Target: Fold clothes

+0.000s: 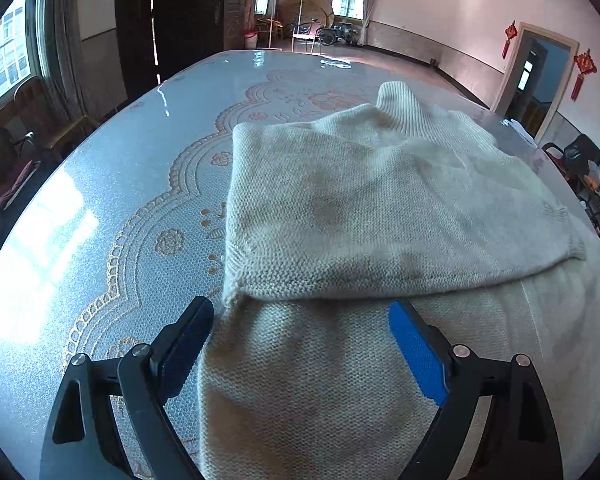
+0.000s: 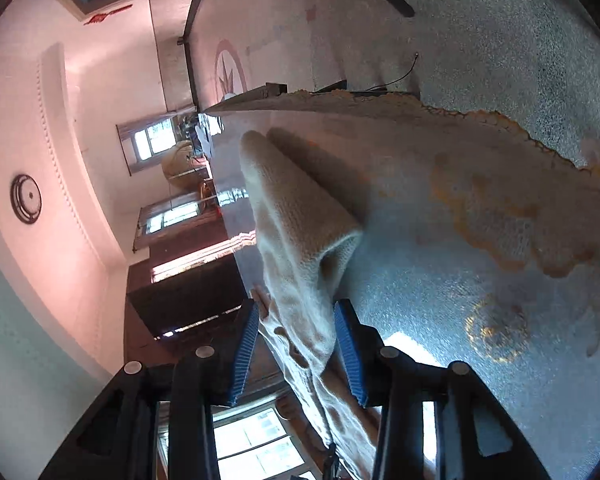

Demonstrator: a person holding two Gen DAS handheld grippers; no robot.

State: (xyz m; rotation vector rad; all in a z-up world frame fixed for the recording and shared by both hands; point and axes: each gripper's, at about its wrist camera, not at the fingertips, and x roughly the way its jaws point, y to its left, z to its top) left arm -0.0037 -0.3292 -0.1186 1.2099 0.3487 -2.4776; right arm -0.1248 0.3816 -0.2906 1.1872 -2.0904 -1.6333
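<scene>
The left hand-held gripper (image 1: 300, 352) hangs wide apart over the sweater (image 1: 380, 208), gripping nothing, while the right hand-held gripper (image 2: 296, 356) has narrowed around a fold of knit, though whether its pads truly pinch is unclear. The sweater lies partly folded on the surface (image 1: 100, 208). If that hold is loose, the fold may slip and sag, undoing the crease.

Both tongs (image 1: 302, 316) (image 2: 296, 320): black frames w/ silver screws, ribbed blue pads.
</scene>
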